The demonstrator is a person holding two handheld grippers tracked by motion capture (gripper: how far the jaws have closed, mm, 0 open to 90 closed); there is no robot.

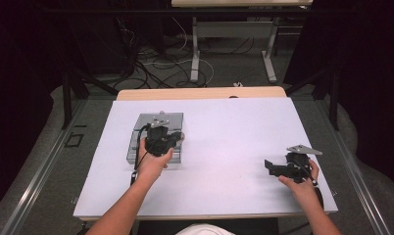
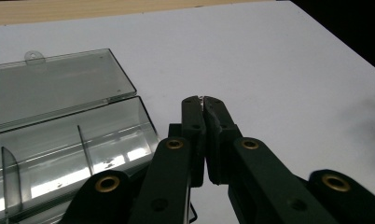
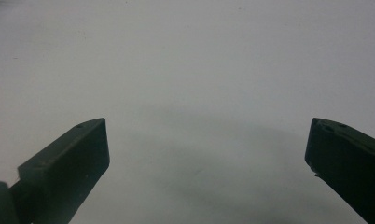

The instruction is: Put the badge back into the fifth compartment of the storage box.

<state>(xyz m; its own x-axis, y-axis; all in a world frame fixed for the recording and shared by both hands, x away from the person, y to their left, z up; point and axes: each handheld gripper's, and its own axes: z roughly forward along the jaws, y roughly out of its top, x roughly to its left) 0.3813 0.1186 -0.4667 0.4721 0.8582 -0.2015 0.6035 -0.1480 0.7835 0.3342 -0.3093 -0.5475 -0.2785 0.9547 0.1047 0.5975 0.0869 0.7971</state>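
Clear smoke-tinted plastic makes up the shallow compartment box (image 2: 69,149), which lies with its hinged lid (image 2: 55,86) thrown fully back on the white worktop (image 1: 224,142), so the divided cells face upward and can be reached from above. In the left gripper view, the left gripper (image 2: 204,103) hangs just beside the box's near corner, its jaws pressed together; a tiny pale glint shows at the tips, too small to tell whether something is pinched there. Seen from the high view, that gripper (image 1: 178,137) sits over the box's right side, a placement that suits dropping or picking a small part at a cell. The right gripper (image 1: 269,166) rests well apart on the worktop's right half, jaws spread wide with nothing between them, apparently parked out of the way. Bare white surface stretches between the two hands and toward the far wooden edge (image 1: 200,93), leaving ample room; the right gripper lies nearer the worktop's right border.
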